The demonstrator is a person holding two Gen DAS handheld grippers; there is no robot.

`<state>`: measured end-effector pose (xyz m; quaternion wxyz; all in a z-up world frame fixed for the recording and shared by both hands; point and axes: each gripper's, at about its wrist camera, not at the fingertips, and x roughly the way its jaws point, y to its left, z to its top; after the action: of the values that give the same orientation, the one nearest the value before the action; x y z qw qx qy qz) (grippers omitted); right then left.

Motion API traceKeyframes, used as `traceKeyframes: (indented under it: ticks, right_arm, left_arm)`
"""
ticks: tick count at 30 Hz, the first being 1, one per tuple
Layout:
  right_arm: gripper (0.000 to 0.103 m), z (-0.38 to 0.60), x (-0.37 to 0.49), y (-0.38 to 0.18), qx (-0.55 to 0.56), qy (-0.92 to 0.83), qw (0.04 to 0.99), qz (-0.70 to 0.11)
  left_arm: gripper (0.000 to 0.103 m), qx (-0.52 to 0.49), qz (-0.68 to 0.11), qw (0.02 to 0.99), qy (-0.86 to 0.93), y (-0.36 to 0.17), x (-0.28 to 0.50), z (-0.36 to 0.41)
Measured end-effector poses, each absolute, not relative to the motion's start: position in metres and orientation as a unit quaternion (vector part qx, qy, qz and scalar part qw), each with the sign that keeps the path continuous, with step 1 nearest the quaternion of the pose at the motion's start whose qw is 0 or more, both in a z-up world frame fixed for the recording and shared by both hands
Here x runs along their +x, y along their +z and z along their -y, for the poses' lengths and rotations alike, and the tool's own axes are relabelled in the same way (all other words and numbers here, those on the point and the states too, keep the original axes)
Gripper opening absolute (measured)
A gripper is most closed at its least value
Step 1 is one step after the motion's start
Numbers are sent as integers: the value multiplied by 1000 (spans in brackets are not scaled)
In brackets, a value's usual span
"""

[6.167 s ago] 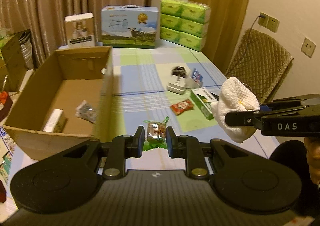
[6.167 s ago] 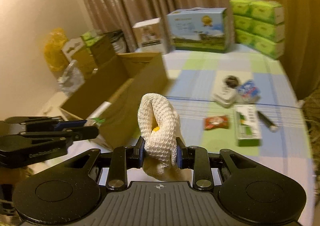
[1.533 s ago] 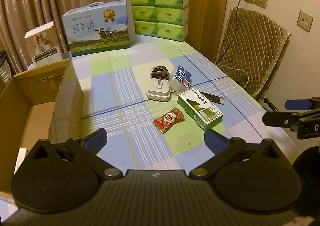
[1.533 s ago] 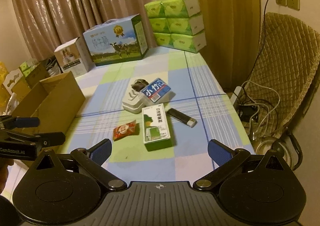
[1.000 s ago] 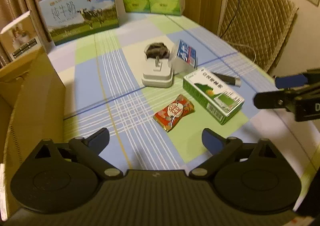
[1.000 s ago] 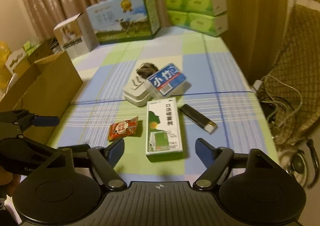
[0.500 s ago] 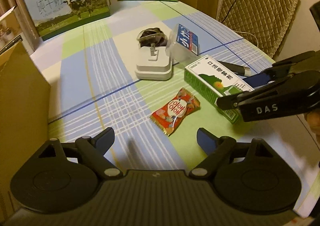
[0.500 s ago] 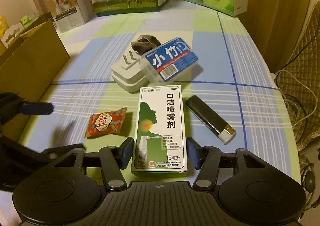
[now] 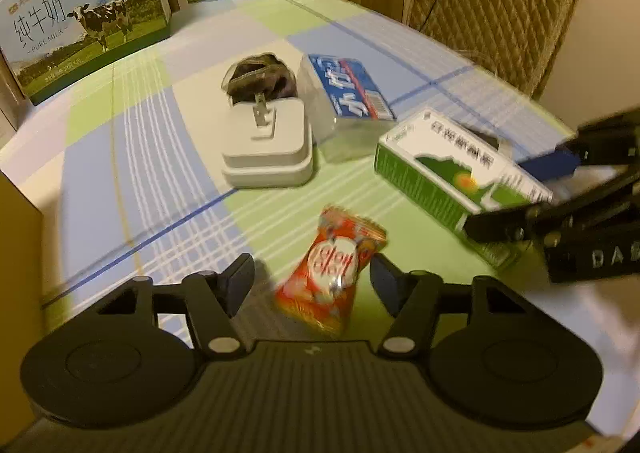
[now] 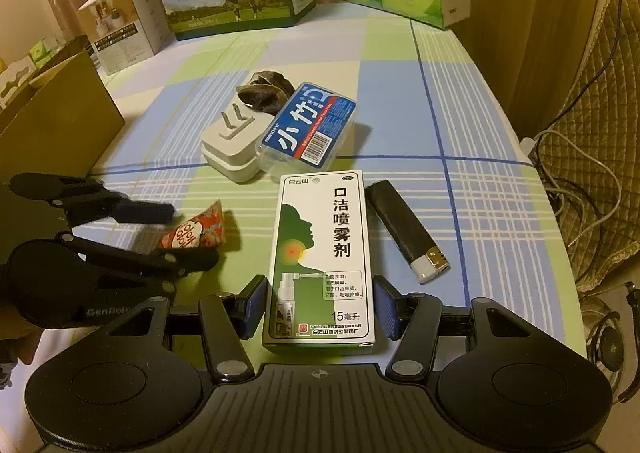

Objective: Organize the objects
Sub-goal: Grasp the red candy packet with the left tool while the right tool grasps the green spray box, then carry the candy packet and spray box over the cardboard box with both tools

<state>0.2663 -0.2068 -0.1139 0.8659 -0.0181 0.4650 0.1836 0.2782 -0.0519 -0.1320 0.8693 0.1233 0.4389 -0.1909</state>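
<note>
Where tablecloth [image 10: 460, 105] lies bare, lighter [image 10: 406, 231] beside spray box [image 10: 324, 253].

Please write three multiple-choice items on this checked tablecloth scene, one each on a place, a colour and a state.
1. Where does the black lighter with the silver end lie?
A. beside the green and white spray box
B. on the white plug adapter
C. in a cardboard box

2. What colour is the snack packet mainly?
A. blue
B. red
C. black

3. How does the right gripper stand?
A. shut and empty
B. around the lighter
C. astride the spray box

Key: 1 A, it lies along the box's side. 2 B, the wrapper is red-orange. 3 C, a blue pad sits at each side; contact unclear.
</note>
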Motion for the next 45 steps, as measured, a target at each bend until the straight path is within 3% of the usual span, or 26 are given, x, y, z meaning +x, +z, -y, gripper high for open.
traceKeyframes:
  ticks: [3,17,29,37,45]
  right_arm:
    - [53,205,267,-114,-15,187,865,-465]
    - [55,193,280,-122,-41,196,872,-446]
    - [52,191,245,-112,-34,181,879,-439]
    - [52,200,198,-78,41,186,884,-427]
    - [52,194,141,-35,47,194,891,-407]
  left_arm:
    - [28,101,-446,867,-197,-130,278,51]
    - [30,85,-445,875,-171,-131,273,50]
    - [21,58,-470,866,-161,-122,239,44]
    - [21,28,-460,877,-138,-94,183,34]
    - [21,14,-433,894,-118,-48,134,17]
